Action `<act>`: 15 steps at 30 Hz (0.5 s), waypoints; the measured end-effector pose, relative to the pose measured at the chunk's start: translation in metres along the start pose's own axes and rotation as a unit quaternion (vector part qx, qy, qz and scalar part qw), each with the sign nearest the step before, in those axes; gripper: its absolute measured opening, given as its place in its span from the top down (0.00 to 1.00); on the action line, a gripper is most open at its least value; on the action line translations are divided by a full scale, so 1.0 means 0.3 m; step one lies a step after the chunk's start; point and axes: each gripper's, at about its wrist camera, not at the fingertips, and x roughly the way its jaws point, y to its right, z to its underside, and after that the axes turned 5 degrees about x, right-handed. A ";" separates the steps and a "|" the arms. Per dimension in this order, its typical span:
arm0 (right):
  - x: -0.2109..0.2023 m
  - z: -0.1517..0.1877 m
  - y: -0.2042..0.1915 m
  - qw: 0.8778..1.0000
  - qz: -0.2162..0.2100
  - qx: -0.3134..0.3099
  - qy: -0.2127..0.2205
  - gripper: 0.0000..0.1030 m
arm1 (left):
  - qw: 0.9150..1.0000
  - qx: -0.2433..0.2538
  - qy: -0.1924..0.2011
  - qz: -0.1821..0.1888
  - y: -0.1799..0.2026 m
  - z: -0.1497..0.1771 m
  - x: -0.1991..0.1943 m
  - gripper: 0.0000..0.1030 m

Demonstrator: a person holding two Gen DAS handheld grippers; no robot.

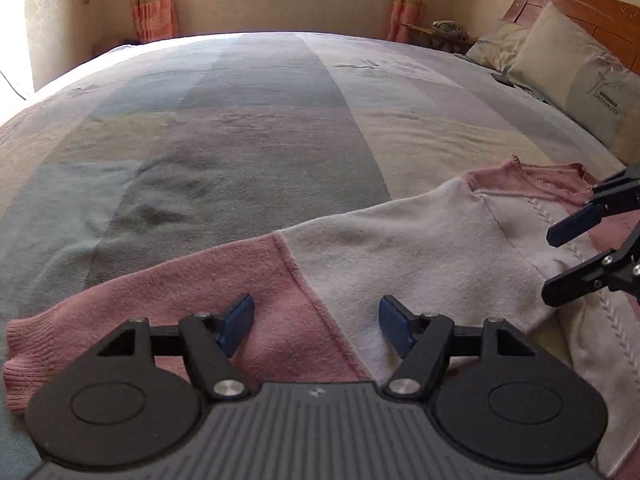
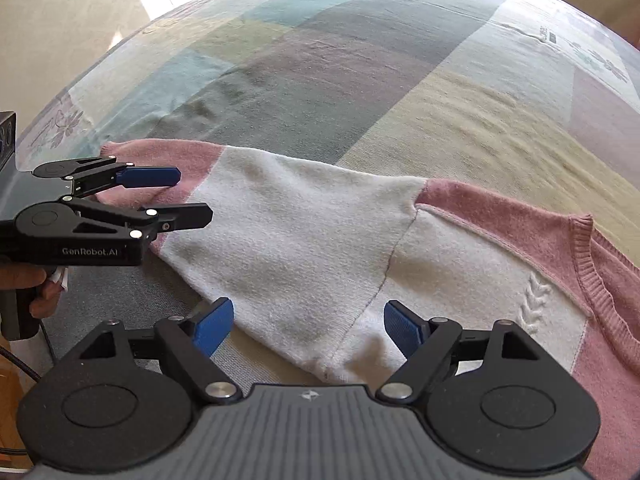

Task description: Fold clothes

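Observation:
A pink and white knitted sweater (image 1: 400, 248) lies flat on the bed, one sleeve stretched out to the left and ending in a pink cuff (image 1: 24, 360). My left gripper (image 1: 316, 324) hovers open over that sleeve where pink meets white, and its blue pads hold nothing. In the right wrist view the sweater (image 2: 300, 220) shows its armpit seam and ribbed pink collar (image 2: 584, 248). My right gripper (image 2: 308, 328) stands wide open just above the armpit area. The left gripper (image 2: 192, 196) appears at the left, open over the sleeve. The right gripper (image 1: 552, 267) enters the left wrist view from the right.
The bed (image 1: 240, 120) has a patchwork cover of grey, green, beige and lilac blocks. Two pillows (image 1: 576, 80) lean on a wooden headboard (image 1: 580, 4) at the far right. A hand (image 2: 36, 280) holds the left gripper's handle. Curtains and a window stand behind the bed.

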 end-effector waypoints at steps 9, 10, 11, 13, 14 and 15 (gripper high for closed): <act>-0.003 0.048 0.089 0.995 0.086 0.024 0.032 0.12 | 0.993 -0.010 -0.072 -0.089 -0.231 0.037 -0.096 0.27; 0.005 0.056 0.089 0.994 0.102 0.025 0.036 0.12 | 0.993 -0.019 -0.072 -0.089 -0.240 0.033 -0.095 0.27; 0.013 0.064 0.088 0.992 0.117 0.026 0.040 0.11 | 0.993 -0.029 -0.073 -0.088 -0.249 0.029 -0.095 0.27; 0.056 0.083 0.057 0.990 0.132 0.019 0.040 0.10 | 0.992 -0.048 -0.073 -0.091 -0.259 0.016 -0.090 0.27; 0.081 0.084 0.035 0.991 0.130 0.018 0.037 0.10 | 0.992 -0.053 -0.072 -0.094 -0.257 0.010 -0.088 0.27; 0.098 0.083 0.010 0.990 0.132 0.018 0.046 0.10 | 0.991 -0.058 -0.071 -0.096 -0.255 0.003 -0.084 0.27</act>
